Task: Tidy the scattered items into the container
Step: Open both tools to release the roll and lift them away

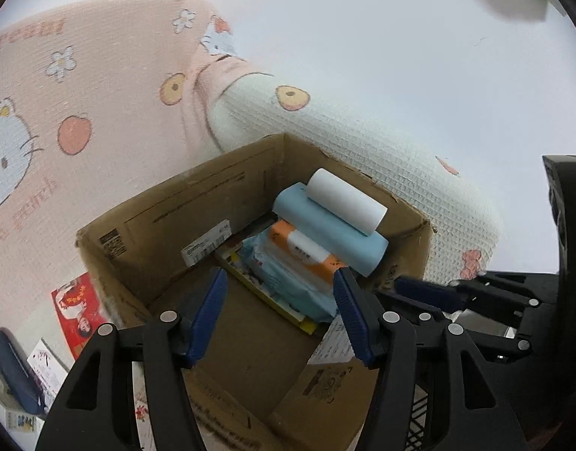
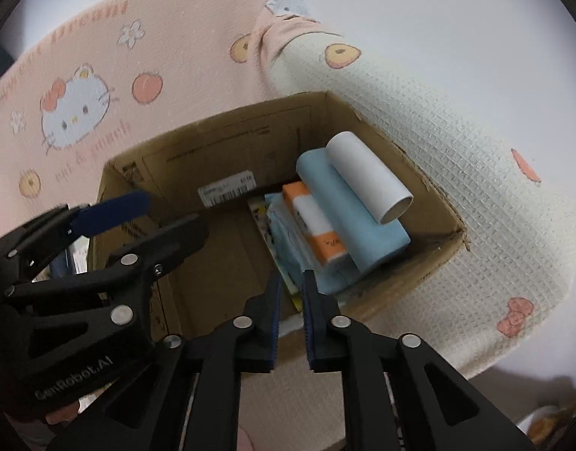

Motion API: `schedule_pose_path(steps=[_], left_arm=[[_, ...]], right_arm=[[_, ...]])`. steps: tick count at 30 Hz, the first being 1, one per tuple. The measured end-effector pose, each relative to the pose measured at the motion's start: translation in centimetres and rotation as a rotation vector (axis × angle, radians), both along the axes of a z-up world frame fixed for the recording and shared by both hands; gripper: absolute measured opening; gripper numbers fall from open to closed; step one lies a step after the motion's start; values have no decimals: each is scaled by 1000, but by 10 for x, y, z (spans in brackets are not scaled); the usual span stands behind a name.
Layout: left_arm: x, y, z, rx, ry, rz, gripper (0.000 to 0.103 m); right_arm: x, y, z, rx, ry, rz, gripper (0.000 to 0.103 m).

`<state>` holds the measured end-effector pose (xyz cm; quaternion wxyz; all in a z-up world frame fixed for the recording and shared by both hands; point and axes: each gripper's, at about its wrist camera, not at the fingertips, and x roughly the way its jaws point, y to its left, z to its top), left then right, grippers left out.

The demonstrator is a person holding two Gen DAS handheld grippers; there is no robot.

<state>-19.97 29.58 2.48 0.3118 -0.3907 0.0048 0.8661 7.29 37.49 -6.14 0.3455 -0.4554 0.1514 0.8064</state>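
Note:
An open cardboard box point(image 1: 167, 225) point(image 2: 250, 127) stands on a pink and white Hello Kitty cover. Inside lie a white roll point(image 1: 346, 201) point(image 2: 367, 174), a light blue roll point(image 1: 333, 236) point(image 2: 348, 218), an orange and white pack point(image 1: 306, 251) point(image 2: 314, 225), a pale blue pack point(image 1: 291, 282) point(image 2: 284, 233) and a flat yellow-edged book point(image 1: 265, 297). My left gripper point(image 1: 280, 285) is open and empty over the box's near side. My right gripper point(image 2: 290, 285) is shut with nothing between its fingers, at the box's near rim. The left gripper also shows in the right wrist view point(image 2: 145, 214).
Outside the box at lower left lie a red printed packet point(image 1: 79, 308), a dark blue case point(image 1: 13, 368) and small cards point(image 1: 43, 368). The cover point(image 1: 81, 94) point(image 2: 476, 173) surrounds the box. A pale wall lies beyond.

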Motion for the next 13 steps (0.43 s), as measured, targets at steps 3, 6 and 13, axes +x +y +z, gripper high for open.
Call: schedule_pose_path(steps=[3, 6, 13], left_arm=[[-2, -14, 1, 20, -16, 45, 67], [-6, -26, 0, 30, -22, 79, 68], [-4, -29, -3, 32, -19, 72, 68]], right_arm=[[-3, -7, 6, 51, -15, -5, 40], [-6, -13, 12, 108, -9, -12, 67], [-16, -17, 4, 90, -42, 26, 67]])
